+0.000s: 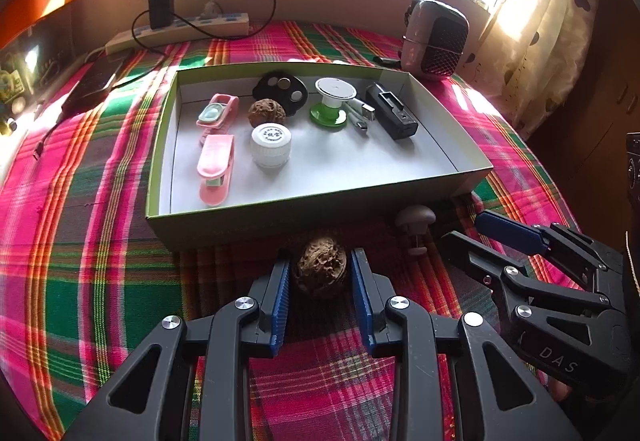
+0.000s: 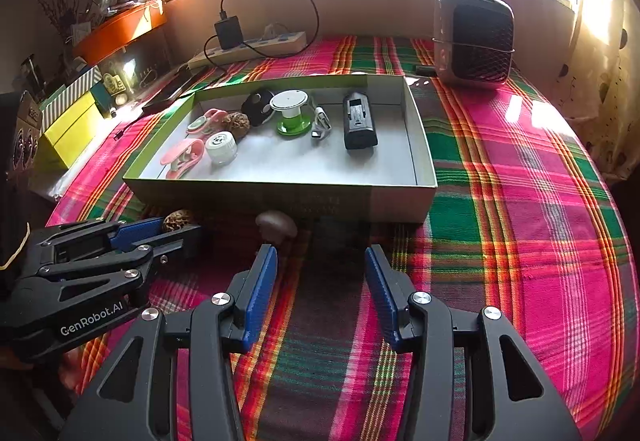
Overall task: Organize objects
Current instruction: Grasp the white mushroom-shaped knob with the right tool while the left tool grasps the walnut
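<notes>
Most stuff's already in the box (image 1: pixel 320 197); walnut (image 1: pixel 319 266) and mushroom knob (image 1: pixel 415 218) remain outside. Our left hand-held gripper (image 1: pixel 320 273) brackets the walnut, pads apart; right hand-held gripper (image 2: pixel 320 281) gapes empty.

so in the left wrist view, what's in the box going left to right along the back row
pink clip with a clear lens → wrinkled brown walnut → flat black disc with round holes → green-and-white spool-shaped stand → silver usb adapter → black rectangular battery holder
</notes>
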Demonstrator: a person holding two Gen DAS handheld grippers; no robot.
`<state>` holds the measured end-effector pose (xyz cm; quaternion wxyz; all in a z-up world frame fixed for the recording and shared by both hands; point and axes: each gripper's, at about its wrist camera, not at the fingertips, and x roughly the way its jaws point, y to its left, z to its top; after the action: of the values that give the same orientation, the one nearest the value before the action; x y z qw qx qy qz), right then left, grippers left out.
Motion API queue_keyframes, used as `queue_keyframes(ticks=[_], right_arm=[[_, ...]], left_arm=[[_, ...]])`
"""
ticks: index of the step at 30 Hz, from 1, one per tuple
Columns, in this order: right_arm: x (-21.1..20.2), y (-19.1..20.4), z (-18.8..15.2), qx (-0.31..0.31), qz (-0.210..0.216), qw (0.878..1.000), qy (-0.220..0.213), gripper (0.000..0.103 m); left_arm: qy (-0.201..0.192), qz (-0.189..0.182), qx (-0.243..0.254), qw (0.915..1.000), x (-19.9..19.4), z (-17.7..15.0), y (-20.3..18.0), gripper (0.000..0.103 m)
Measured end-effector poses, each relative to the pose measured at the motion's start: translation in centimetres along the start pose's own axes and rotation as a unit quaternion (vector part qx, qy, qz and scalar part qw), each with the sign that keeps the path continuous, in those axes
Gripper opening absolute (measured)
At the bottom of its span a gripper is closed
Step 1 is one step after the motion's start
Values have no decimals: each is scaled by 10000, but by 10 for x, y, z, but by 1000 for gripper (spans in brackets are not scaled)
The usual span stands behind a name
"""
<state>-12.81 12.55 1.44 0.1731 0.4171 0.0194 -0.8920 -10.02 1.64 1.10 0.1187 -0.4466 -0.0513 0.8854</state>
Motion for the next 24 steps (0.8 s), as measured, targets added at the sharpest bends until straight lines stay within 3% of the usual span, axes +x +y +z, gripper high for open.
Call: queue_keyframes(ticks=[9, 24], right_arm=[[16, 20, 6, -113, 70, 9998, 116, 47], [29, 23, 12, -71, -225, 9996, 144, 47]], left_arm=[[-71, 108, -113, 9999, -6, -6, 11, 27], [-89, 88, -141, 9998, -7, -8, 9, 27]])
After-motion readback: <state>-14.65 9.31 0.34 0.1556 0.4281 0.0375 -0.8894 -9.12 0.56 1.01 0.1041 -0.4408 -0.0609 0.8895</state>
